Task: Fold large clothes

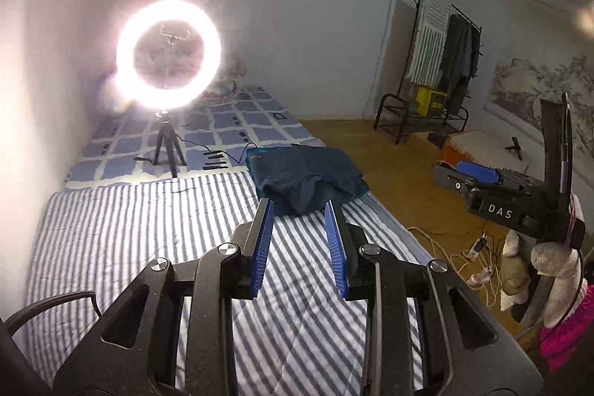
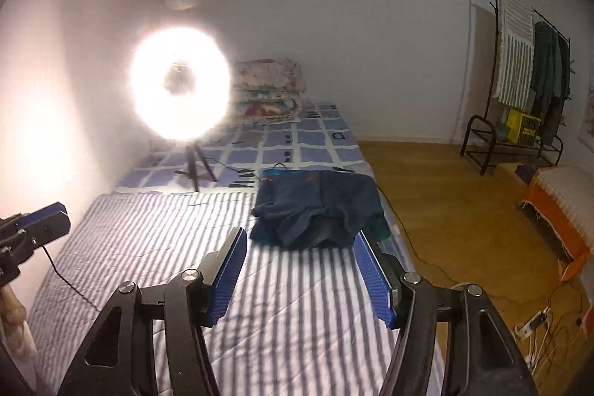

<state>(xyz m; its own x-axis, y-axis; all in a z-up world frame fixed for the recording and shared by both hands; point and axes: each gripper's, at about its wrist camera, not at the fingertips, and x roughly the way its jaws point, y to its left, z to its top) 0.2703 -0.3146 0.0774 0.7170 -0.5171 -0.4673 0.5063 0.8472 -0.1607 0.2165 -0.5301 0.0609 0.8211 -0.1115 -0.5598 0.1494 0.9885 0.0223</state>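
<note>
On the striped bed cover point(image 2: 185, 247) the dark blue garment point(image 2: 319, 206) lies roughly folded near the right edge. Your left gripper point(image 1: 299, 210) and right gripper point(image 2: 300, 240) hang spread and empty, short of it. Next, judge whether another fold or tidying is needed

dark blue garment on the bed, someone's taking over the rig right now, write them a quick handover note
Left gripper: open, nothing between its fingers, held above the striped sheet.
Right gripper: open wider, also empty, in the air over the same sheet.
Dark blue garment: lies in a folded bundle near the right edge of the bed, where the striped sheet meets the checked cover. Neither gripper touches it.
Done: the garment looks folded, though its front edge is a bit rumpled.
Left: tidy that edge if needed. No other loose garment shows on the bed; clothes hang on the rack across the room.
</note>
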